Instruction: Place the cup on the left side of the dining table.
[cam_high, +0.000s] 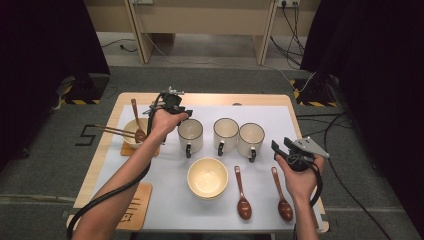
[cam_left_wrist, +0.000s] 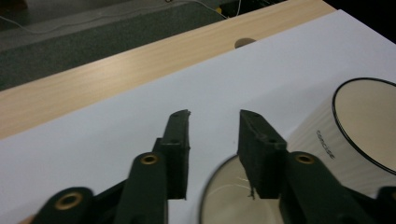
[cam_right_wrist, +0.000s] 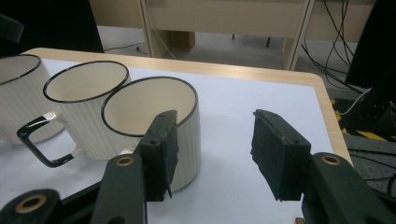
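A white-covered worktop (cam_high: 280, 120) is seen laid out as a place setting, with three ribbed mugs in a row behind an empty cream bowl (cam_high: 207, 177) and two brown spoons (cam_high: 243, 196). A second bowl (cam_high: 134, 131), set on a wooden coaster at the left edge, is seen with a spoon (cam_high: 136, 120) and chopsticks already resting in it, which suggests the sets are being filled one by one. The left gripper (cam_high: 172, 102) is held just beyond that bowl, beside the left mug (cam_high: 190, 135), forearm stretched across the worktop; its jaws are parted and nothing is held between them. The right gripper (cam_high: 286, 146) is kept raised near the right mug (cam_high: 250, 139), wrist bent, jaws released and empty.
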